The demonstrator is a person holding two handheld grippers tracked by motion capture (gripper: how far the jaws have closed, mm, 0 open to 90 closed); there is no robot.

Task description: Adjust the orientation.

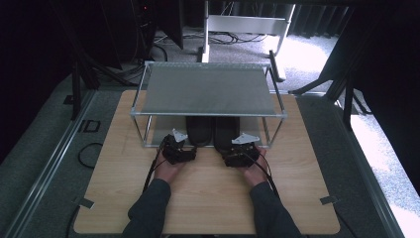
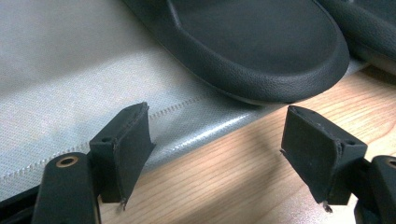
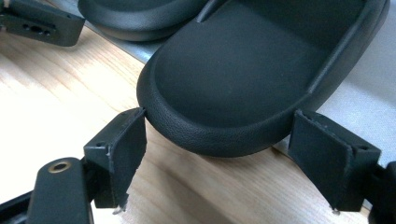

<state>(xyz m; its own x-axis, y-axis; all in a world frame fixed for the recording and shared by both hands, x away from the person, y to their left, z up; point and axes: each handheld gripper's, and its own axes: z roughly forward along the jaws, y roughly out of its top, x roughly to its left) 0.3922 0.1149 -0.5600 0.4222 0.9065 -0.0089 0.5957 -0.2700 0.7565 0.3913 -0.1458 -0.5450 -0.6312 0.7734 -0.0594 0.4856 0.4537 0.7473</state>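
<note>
Your right gripper [image 3: 217, 156] has its fingers [image 3: 122, 149] wide open around the heel of the right slipper [image 3: 243, 70], left pad about touching, nothing clamped yet. Left gripper [image 2: 215, 154] is open too, empty, with the left slipper [image 2: 261, 46] just ahead, off to the right. Both sit on the rack's bottom shelf [image 2: 60, 79]. That rounded heel could squirt out on closing; toes are hidden under the upper shelf [image 1: 208, 90]
</note>
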